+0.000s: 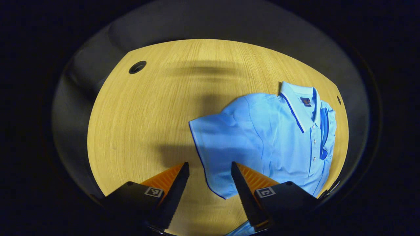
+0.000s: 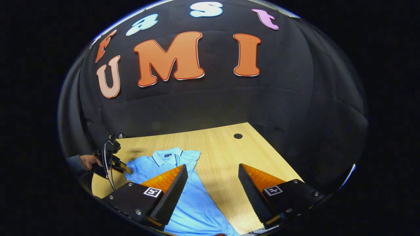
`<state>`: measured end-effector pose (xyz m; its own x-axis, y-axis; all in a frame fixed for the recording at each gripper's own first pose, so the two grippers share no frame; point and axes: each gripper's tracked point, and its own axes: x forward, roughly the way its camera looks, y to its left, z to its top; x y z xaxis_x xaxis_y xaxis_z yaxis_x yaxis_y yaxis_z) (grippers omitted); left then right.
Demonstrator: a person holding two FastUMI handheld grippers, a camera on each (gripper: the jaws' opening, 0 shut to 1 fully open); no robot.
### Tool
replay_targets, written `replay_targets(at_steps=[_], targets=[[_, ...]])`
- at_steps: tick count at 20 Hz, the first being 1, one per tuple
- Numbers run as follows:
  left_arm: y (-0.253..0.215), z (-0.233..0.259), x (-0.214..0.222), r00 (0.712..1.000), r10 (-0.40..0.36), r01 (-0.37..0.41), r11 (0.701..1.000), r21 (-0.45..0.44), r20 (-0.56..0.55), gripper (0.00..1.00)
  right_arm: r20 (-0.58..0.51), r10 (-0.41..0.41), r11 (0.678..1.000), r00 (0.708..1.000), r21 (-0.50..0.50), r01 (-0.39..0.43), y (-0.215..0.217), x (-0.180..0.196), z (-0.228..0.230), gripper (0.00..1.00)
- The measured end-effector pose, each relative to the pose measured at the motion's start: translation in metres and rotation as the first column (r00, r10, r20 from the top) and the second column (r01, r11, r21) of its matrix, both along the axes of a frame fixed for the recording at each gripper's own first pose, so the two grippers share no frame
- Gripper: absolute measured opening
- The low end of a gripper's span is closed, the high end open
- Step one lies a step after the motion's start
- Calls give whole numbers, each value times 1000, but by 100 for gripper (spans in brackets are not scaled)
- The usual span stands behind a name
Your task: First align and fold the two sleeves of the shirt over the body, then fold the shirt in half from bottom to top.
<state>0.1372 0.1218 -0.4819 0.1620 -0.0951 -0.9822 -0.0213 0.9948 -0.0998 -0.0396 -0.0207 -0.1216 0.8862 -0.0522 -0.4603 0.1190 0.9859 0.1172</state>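
A light blue polo shirt (image 1: 272,137) lies flat on the wooden table (image 1: 147,114), collar (image 1: 300,105) towards the far right. Its near sleeve (image 1: 213,144) spreads out sideways. The far sleeve (image 1: 324,131) looks folded in over the button line. My left gripper (image 1: 210,164) hangs open just above that near sleeve's hem, holding nothing. In the right gripper view the shirt (image 2: 193,200) runs from the collar (image 2: 167,154) down under my right gripper (image 2: 213,166), which is open and empty above the shirt's edge and bare table. The left gripper (image 2: 124,169) sits at the shirt's far shoulder, held by a hand (image 2: 88,161).
Two round cable holes (image 1: 137,67) (image 1: 339,100) sit in the tabletop's corners; one hole (image 2: 238,135) shows near the back edge in the right gripper view. Black cloth walls (image 2: 203,105) close in behind the table. Bare wood (image 2: 223,154) lies beside the shirt.
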Motion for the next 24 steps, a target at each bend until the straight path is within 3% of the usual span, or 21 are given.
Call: replay_targets(at_steps=[2,5,7,9,11,16,24], targets=[[-3,2,6,1000,-14,14,1000,9,10,82,-2,-2,1000,1000,-6,2,-5,-1,1,97],[-18,2,5,1000,-13,13,1000,-22,6,49,-1,-6,1000,1000,-7,6,-7,-2,0,97],[-26,2,5,1000,6,-6,999,-35,5,17,-3,-7,1000,1000,-8,7,-8,-3,0,97],[-48,7,-2,1000,-1,1,989,-147,1,9,-8,-7,1000,1000,-12,7,-11,-8,-2,97],[-57,15,1,1000,-10,15,983,-185,30,8,-17,-10,1000,1000,-20,10,-14,-10,-6,97],[-79,56,25,981,-84,116,976,-183,176,7,-41,-31,1000,999,-5,30,-14,-16,-16,97],[-143,88,36,938,-221,273,946,-176,267,7,-25,-50,994,998,91,52,-4,-19,-12,98]])
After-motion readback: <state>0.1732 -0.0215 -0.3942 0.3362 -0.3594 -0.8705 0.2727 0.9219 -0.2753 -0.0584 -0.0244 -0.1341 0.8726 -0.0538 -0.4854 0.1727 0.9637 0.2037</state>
